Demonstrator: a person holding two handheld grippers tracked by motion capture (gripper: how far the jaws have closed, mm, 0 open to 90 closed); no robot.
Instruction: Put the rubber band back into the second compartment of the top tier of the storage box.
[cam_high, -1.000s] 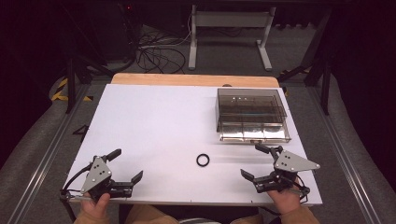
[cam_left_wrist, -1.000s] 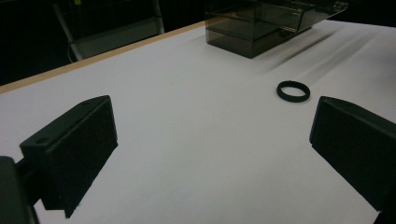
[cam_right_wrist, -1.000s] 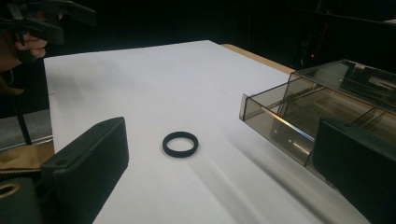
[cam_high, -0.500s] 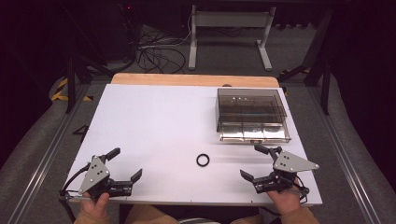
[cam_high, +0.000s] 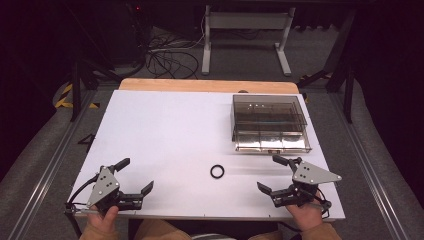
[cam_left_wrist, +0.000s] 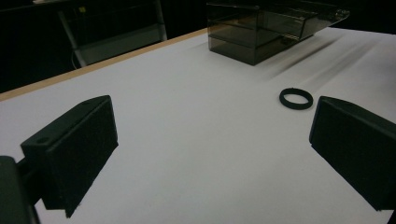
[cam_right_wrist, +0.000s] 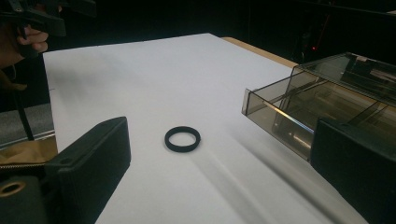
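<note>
Even, bright light falls on the white table (cam_high: 165, 135), while the floor and stands beyond its far edge sink into near-black. Around the clear plastic box (cam_high: 270, 124), lighting cues are plainest: pale glints sit on its lid and front wall, and soft streaked shadows trail from it across the table in both gripper views. The black ring (cam_high: 217, 171), just in front of the box, casts a faint elongated shadow. In the gripper views the overall tone is dimmer and greyer, the near black jaws are soft and lack detail, and the box is slightly blurred.
</note>
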